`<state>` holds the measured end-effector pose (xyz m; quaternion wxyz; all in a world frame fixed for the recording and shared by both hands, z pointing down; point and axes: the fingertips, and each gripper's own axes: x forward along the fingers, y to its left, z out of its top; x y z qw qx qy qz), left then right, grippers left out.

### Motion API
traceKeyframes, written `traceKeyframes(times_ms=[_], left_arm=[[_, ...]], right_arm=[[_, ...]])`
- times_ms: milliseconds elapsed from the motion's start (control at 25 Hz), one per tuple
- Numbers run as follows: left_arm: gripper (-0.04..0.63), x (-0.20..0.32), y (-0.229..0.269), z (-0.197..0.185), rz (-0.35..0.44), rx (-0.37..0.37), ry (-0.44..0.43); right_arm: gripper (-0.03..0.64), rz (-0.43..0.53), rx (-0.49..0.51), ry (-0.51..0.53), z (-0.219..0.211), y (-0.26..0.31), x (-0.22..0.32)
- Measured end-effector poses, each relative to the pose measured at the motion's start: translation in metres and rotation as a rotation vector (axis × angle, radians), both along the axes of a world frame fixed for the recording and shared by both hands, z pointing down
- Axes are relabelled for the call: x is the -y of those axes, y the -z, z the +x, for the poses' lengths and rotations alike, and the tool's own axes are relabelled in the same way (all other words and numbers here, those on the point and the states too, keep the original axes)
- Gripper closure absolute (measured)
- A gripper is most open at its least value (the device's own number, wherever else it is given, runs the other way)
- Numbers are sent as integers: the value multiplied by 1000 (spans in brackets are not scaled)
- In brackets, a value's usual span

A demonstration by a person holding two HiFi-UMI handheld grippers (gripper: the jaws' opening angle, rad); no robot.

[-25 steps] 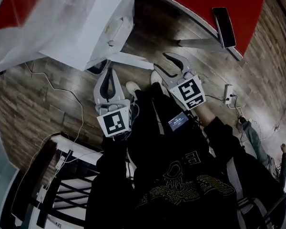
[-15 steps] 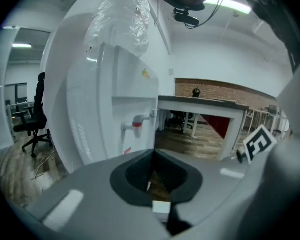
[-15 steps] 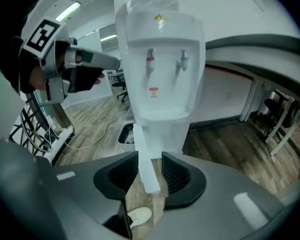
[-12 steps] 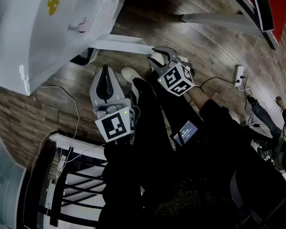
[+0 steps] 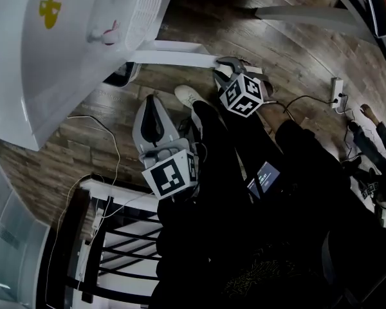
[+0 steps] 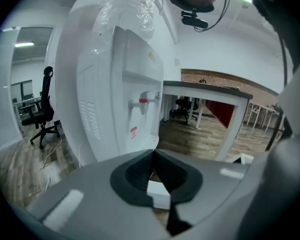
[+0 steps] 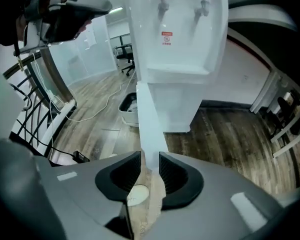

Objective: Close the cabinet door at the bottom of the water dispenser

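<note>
The white water dispenser (image 5: 83,37) stands at the upper left, with its taps facing me in the right gripper view (image 7: 175,34). Its bottom cabinet door (image 5: 174,58) swings out as a white panel. The free edge of that door (image 7: 147,119) runs in between the jaws of my right gripper (image 5: 224,63) (image 7: 150,156). Those jaws have just been closing, and the pads sit against both faces of the door. My left gripper (image 5: 153,105) (image 6: 153,154) hangs lower left of the door, apart from it, shut and empty.
A bin (image 7: 130,106) sits on the floor beside the dispenser. A black railing (image 5: 109,250) stands near left, with white cables (image 5: 109,140) across the wood floor. A power strip (image 5: 338,85) lies to the right, a table leg (image 5: 309,15) stands behind, and my shoe (image 5: 188,96) is under the door.
Both grippers have dropped toward the floor. The right gripper has come onto the door's free edge and its jaws have narrowed around it. The left jaws stay shut.
</note>
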<state>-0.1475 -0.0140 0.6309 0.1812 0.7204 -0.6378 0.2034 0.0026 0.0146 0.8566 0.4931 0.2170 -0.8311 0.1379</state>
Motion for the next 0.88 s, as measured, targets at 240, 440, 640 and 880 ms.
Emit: traceKeyframes(times_ms=[240,440,640,880], left_arm=[[589,2,-5,-7,-10,-21,30],[589,3,-12,-16,-31,-28,48],[589,5,-11,-16,-30,12,36],[589,6,-15,-12,-49,18,9]], right_arm=[[525,57,-7,20,3,-3,17],[517,99,-27,42,9,-6,49],[515,157,-62,49,18,-4,107],[525,218,-58,23,14,-1,170]])
